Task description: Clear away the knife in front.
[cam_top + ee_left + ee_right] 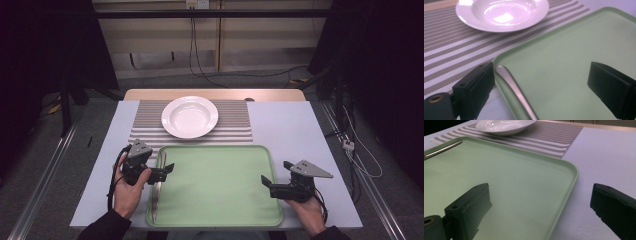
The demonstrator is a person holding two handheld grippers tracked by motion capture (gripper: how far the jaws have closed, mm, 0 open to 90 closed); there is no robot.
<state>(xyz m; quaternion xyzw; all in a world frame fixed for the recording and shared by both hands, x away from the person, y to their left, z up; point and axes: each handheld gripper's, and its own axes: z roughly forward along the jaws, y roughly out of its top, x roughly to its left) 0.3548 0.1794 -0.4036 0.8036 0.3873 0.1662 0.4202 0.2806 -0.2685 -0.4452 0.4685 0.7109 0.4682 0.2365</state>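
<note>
On green tray (220,185): metal utensil (158,185) at left edge; both tools agape.

The desk (300,130) is evenly lit from overhead; the surroundings are left dark. Glare is seen on the white plate (501,15) and the metal handle (516,92). Near claw jaws are rendered soft and slightly blurred.
</note>
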